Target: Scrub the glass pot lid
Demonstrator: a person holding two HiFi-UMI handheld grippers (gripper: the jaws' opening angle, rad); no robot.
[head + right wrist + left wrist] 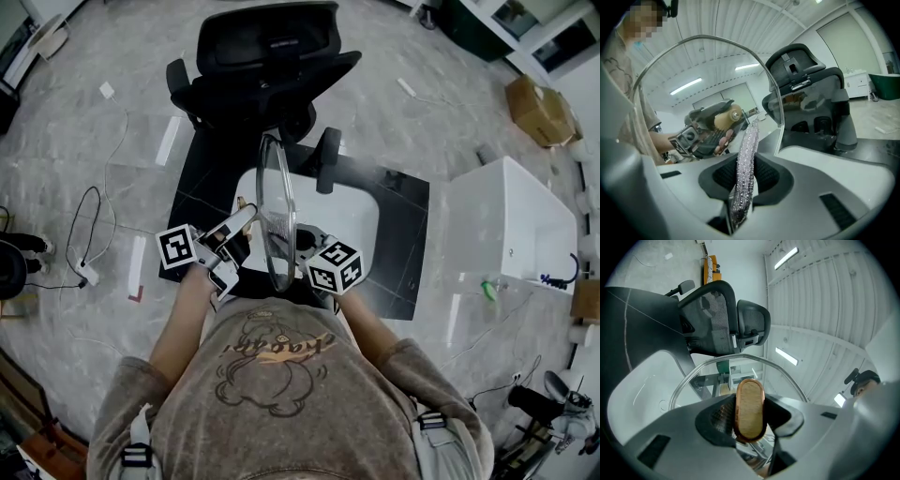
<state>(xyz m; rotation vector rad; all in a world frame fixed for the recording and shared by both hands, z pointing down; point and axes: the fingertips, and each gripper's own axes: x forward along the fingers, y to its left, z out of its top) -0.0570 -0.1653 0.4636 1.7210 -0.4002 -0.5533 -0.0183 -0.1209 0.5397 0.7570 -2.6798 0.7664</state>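
The glass pot lid [275, 214] stands on edge over the white sink [354, 208], seen almost edge-on in the head view. My left gripper [246, 219] is at its left face, shut on the lid's wooden knob [750, 409], which fills the gap between the jaws. My right gripper [302, 240] is close to the lid's right face, shut on a glittery silver scrubber [743, 174] that sticks up between its jaws. In the right gripper view the lid's metal rim [774, 89] arcs just ahead of the scrubber. Whether the scrubber touches the glass I cannot tell.
The sink sits in a black counter [405, 246]. A black office chair [267, 61] stands just behind it. A white cabinet [514, 225] is at the right, a cardboard box [537, 108] beyond it. Cables [89, 234] lie on the floor at left.
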